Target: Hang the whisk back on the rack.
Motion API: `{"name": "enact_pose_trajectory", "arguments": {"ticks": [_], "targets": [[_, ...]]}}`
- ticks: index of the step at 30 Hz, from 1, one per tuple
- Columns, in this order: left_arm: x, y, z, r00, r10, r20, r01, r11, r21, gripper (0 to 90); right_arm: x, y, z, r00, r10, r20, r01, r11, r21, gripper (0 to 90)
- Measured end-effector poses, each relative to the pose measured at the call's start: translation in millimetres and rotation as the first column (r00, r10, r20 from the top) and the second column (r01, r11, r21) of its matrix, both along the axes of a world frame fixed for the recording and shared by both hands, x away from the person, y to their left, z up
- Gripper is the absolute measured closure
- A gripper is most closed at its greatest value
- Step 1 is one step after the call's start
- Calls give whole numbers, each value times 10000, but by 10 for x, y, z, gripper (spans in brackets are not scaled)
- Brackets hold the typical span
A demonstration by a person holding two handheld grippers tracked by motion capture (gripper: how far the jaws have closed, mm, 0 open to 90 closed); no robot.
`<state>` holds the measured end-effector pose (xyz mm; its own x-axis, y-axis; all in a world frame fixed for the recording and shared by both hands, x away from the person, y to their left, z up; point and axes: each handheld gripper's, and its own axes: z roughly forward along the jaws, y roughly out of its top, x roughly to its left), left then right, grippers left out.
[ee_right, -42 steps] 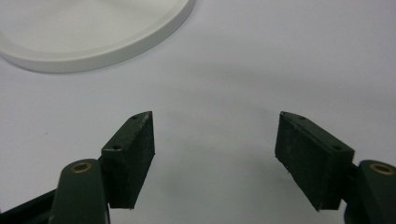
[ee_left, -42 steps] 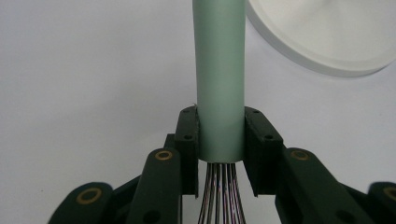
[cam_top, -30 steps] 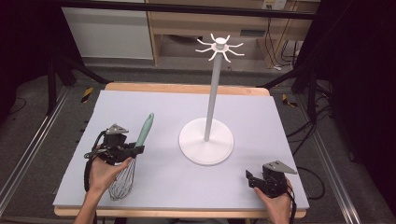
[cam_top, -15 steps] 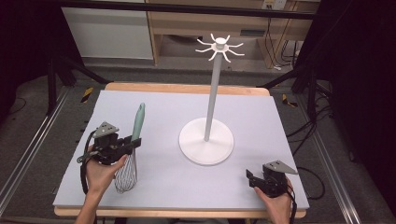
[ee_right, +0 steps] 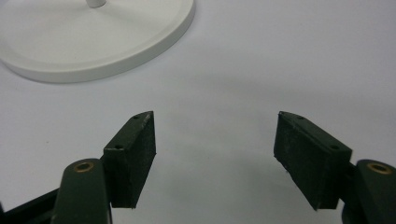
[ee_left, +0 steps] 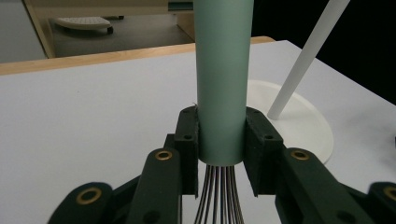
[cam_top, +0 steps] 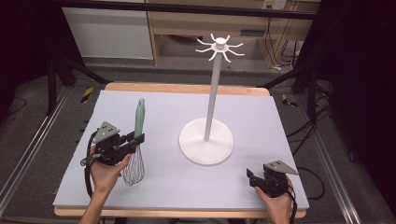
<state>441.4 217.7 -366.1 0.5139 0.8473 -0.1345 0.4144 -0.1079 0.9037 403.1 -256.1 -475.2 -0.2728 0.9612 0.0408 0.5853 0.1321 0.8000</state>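
A whisk with a pale green handle (cam_top: 139, 116) and wire loops (cam_top: 134, 169) stands nearly upright at the left of the grey mat, wires down near the mat. My left gripper (cam_top: 136, 140) is shut on the lower end of the handle (ee_left: 222, 70), with a black pad pressing on each side just above the wires. A white hook stand (cam_top: 206, 140) with a tall pole and a ring of hooks on top (cam_top: 219, 46) stands mid-table. My right gripper (cam_top: 250, 177) rests low at the front right, open, with bare mat between its pads (ee_right: 133, 154).
The stand's round base (ee_right: 93, 37) lies just ahead of the right gripper and to the right of the whisk (ee_left: 299, 121). The wooden table edge (cam_top: 187, 88) borders the mat at the back. Dark floor and frame rails surround the table.
The left gripper has swung the whisk from leaning right to nearly upright and drifted slightly left. The right gripper has stayed put.
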Motion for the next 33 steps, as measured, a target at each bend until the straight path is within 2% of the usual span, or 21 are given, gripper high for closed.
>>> {"name": "enact_pose_trajectory", "arguments": {"ticks": [8, 33], "targets": [[7, -53, 55, 9996, -220, 178, 220, 9998, 32, 688, 6, -1, -10, 10000, -3, -12, 3, 10000, -25, 298], [3, -171, 429, 9925, -635, 1045, 691, 9963, -514, 687, 19, 8, 6, 10000, -59, 77, 60, 10000, -39, 298]]}}
